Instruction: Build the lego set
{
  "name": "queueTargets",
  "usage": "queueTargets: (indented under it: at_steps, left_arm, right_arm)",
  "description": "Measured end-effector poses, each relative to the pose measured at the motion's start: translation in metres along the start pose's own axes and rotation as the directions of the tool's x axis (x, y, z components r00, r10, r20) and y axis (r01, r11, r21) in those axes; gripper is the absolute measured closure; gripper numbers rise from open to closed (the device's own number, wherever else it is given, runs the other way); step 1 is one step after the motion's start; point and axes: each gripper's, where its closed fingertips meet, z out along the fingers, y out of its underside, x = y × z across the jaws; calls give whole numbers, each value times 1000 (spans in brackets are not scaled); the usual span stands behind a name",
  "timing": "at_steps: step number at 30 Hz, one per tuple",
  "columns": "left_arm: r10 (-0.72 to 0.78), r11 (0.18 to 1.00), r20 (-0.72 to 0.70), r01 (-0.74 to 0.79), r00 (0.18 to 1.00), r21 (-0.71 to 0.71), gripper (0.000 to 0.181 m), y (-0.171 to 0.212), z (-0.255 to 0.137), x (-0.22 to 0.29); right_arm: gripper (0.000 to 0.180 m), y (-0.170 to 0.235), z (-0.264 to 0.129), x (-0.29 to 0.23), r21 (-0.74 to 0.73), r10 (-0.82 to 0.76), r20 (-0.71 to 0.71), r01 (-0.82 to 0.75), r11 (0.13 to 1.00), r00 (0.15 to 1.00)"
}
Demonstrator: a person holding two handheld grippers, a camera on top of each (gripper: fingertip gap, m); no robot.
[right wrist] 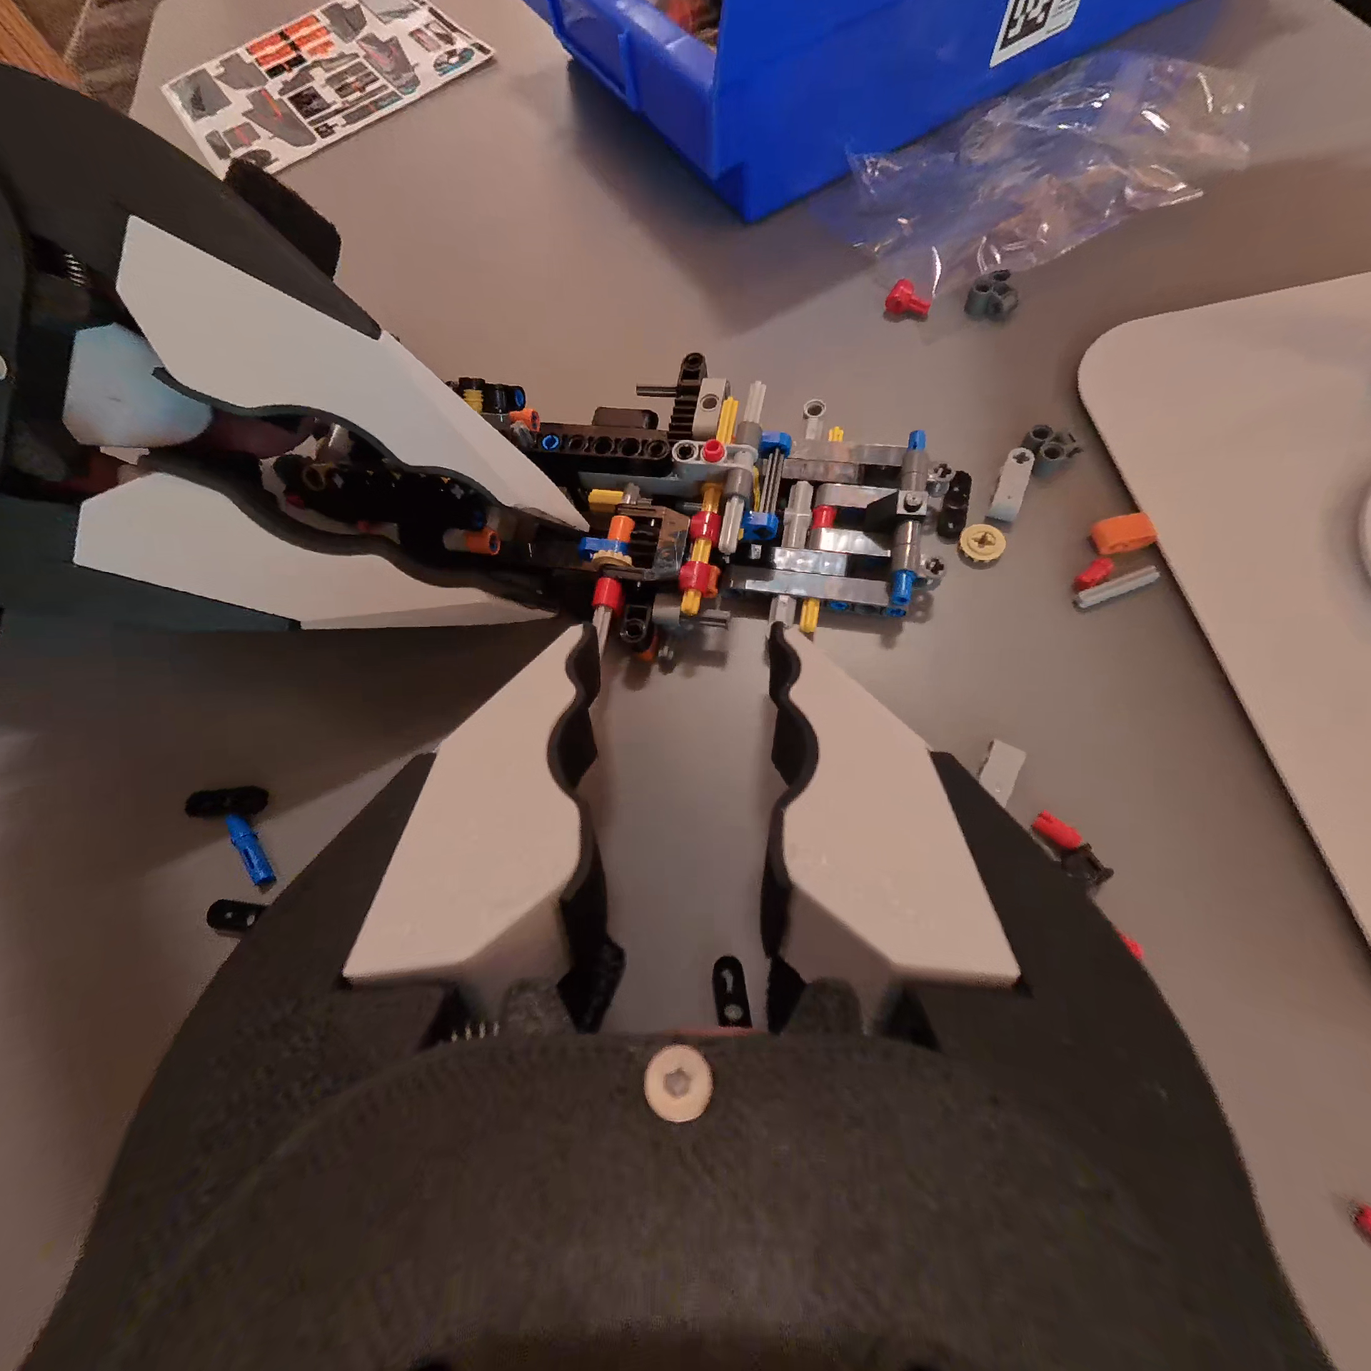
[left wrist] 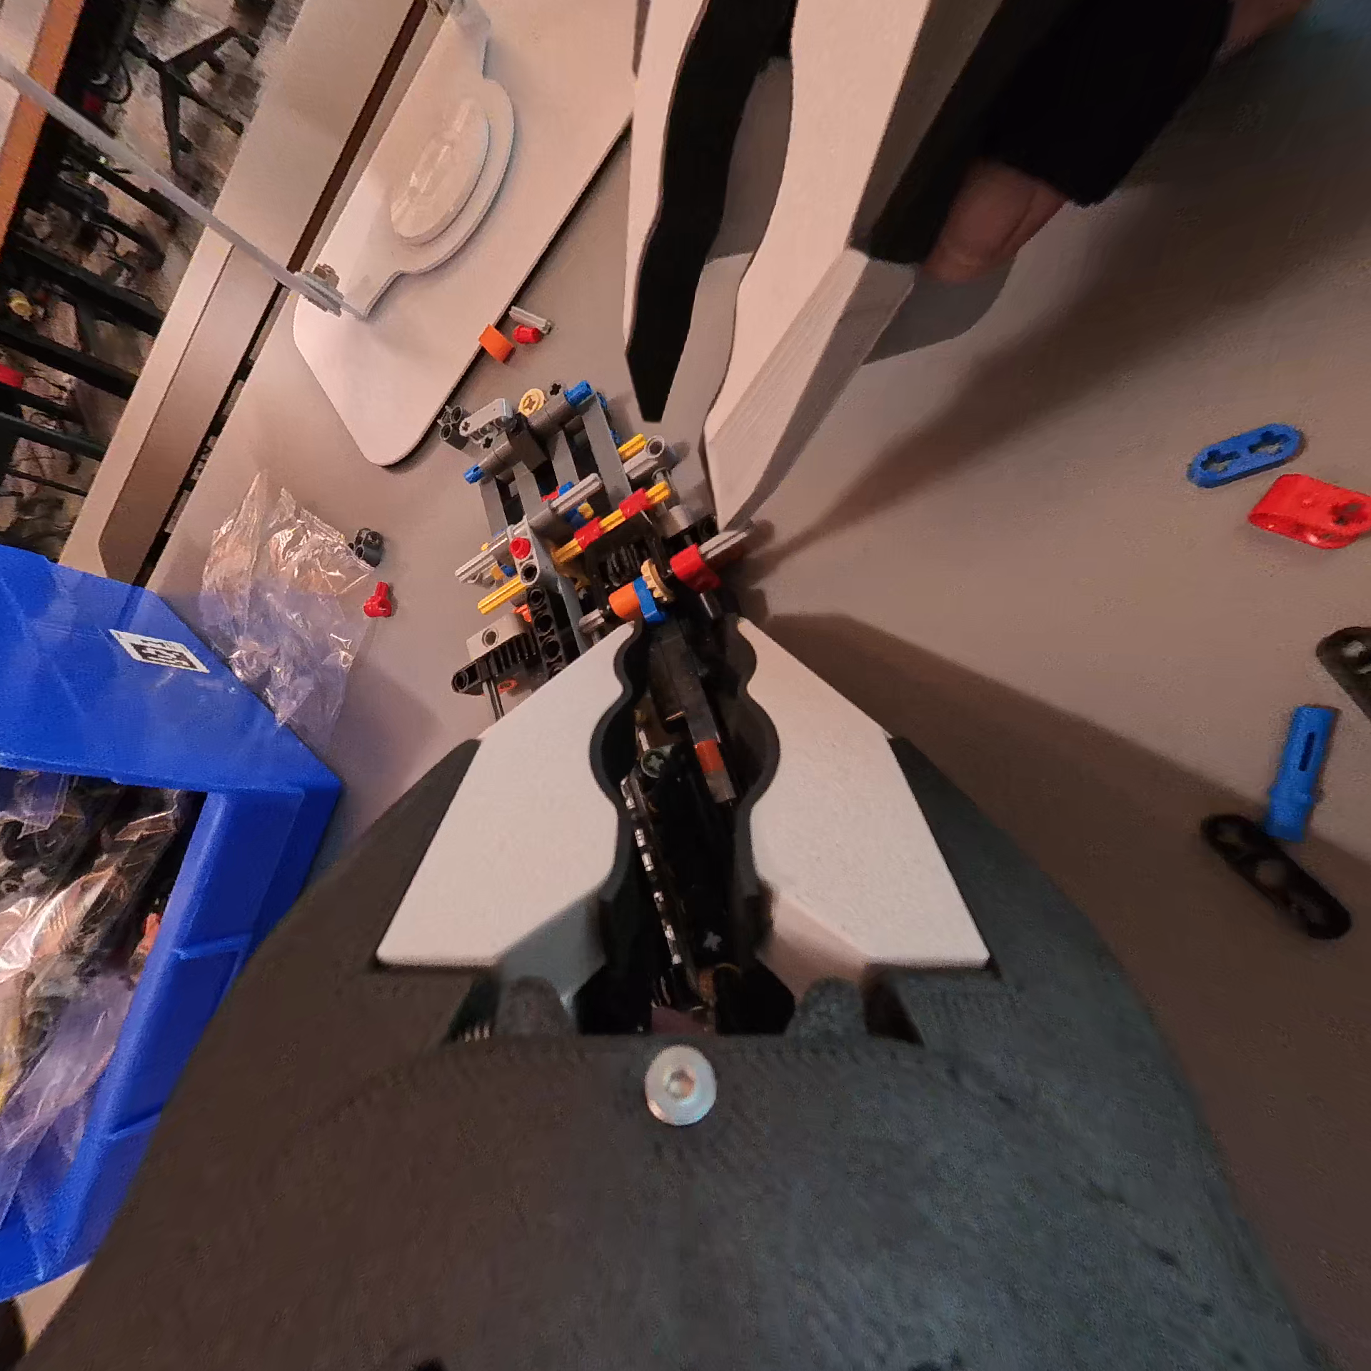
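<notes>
A partly built Lego Technic assembly point(right wrist: 779, 504) of grey, black, yellow, red and blue parts lies on the grey table. My left gripper point(left wrist: 686, 630) is shut on the assembly's black end point(left wrist: 690, 816). It also shows in the right wrist view point(right wrist: 575, 567), coming in from the left. My right gripper point(right wrist: 682, 630) is open, with only bare table between its fingers. Its left fingertip point(right wrist: 590, 645) touches a grey axle carrying a red bush point(right wrist: 607, 593) at the assembly's near side. In the left wrist view the right gripper point(left wrist: 690, 467) hangs over the assembly point(left wrist: 564, 519).
A blue bin point(right wrist: 816, 96) of bagged parts and a clear plastic bag point(right wrist: 1039, 163) lie beyond the assembly. A sticker sheet point(right wrist: 326, 74) is at the far left and a white board point(right wrist: 1261, 519) at the right. Loose parts lie scattered: an orange piece point(right wrist: 1124, 533), a tan gear point(right wrist: 981, 540), a blue pin point(right wrist: 248, 849). The grippers' ends are close to 4 cm from one another.
</notes>
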Motion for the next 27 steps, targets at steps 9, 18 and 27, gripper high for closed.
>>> queueTargets:
  at_steps: [9, 18, 27]
  left_arm:
    - [22, 999, 22, -21, 1000, -32, 160, 4, -1, 0]
    - [15, 999, 31, -13, 999, -49, 162, 3, 2, -1]
    - [20, 998, 30, -18, 999, -61, 165, 4, 2, -2]
  right_arm:
    - [143, -2, 1, 4, -2, 26, 29, -26, 1000, 999]
    - [149, 2, 5, -1, -43, 13, 82, -9, 999, 997]
    - [148, 4, 7, -4, -62, -17, 128, 25, 998, 992]
